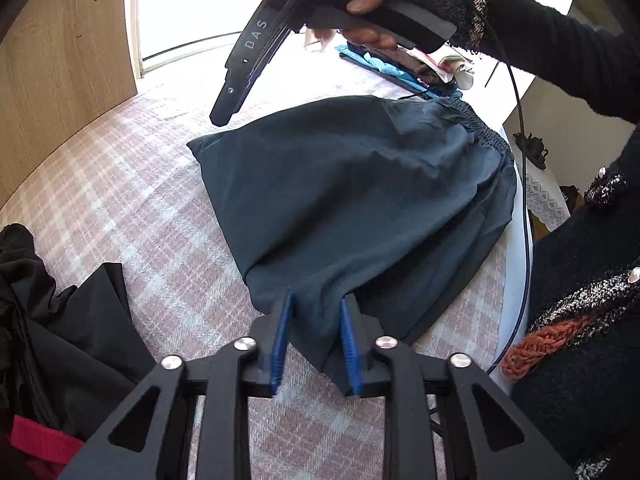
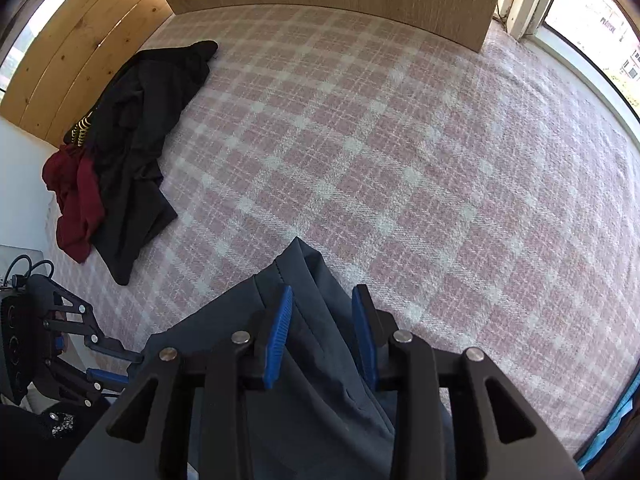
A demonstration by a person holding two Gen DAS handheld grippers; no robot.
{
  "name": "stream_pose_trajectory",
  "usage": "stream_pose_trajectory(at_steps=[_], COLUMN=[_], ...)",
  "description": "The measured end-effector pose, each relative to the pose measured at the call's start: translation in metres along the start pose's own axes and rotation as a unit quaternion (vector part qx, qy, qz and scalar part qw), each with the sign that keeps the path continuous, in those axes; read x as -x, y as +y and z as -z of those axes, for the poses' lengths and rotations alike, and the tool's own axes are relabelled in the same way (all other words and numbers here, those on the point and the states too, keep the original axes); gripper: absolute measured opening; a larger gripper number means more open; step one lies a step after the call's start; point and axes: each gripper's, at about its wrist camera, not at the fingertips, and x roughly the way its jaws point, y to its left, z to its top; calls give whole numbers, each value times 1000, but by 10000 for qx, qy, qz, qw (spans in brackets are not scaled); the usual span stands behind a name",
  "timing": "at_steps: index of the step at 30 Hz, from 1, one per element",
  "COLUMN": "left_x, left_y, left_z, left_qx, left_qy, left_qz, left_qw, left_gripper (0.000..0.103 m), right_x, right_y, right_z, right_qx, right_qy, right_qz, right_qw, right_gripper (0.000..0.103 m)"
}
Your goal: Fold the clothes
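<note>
Left wrist view: left hand-held gripper has its jaws apart around the dark shorts' hem; right hand-held gripper, jaws apart, straddles another edge. Shorts lie on the plaid bed, near black clothes.

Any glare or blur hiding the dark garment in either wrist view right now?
Left wrist: window blown out white, yet the dark blue garment stays sharp and evenly lit. Right wrist: windows at the corners glare, the plaid blanket is clear; fisheye bends edges in both.
</note>
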Motion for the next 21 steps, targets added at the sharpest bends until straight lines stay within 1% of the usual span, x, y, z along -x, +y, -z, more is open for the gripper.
stream_pose_trajectory(at_steps=[1, 4, 6, 10, 12, 13, 16, 17, 18, 20, 21], left_x=[-1, -6, -8, -2, 2, 3, 11, 14, 16, 24, 24], left_y=[2, 4, 0, -5, -5, -7, -13, -16, -20, -27, -28], left_z=[0, 2, -3, 1, 2, 3, 6, 7, 9, 16, 20], left_qx=[77, 122, 35, 40, 26, 17, -7, -3, 1, -42, 11], left_qy=[-21, 44, 65, 20, 10, 6, 5, 28, 51, 87, 157], left_qz=[-65, -64, -117, -69, -60, -39, 9, 46, 83, 109, 111], left_qw=[9999, 9999, 9999, 10000, 10000, 10000, 10000, 10000, 10000, 9999, 9998], left_gripper=[4, 4, 3, 3, 3, 3, 3, 3, 1, 1, 1], right_x=[-2, -11, -17, -27, -34, -35, -30, -26, -22, -17, -16], right_y=[1, 6, 11, 25, 33, 36, 40, 38, 35, 27, 25], right_z=[-3, -12, -17, -23, -21, -20, -18, -19, -19, -20, -19], right_qx=[2, -41, -9, 292, 484, 576, 677, 611, 539, 392, 354], right_qy=[38, 280, 417, 650, 778, 775, 601, 506, 414, 311, 289], right_qz=[-62, -311, -315, -198, -105, -39, 77, 72, 89, 142, 73], right_qw=[10000, 9991, 9986, 9973, 9957, 9953, 9959, 9968, 9976, 9986, 9989], right_gripper=[31, 31, 31, 31, 20, 8, 7, 7, 6, 4, 4])
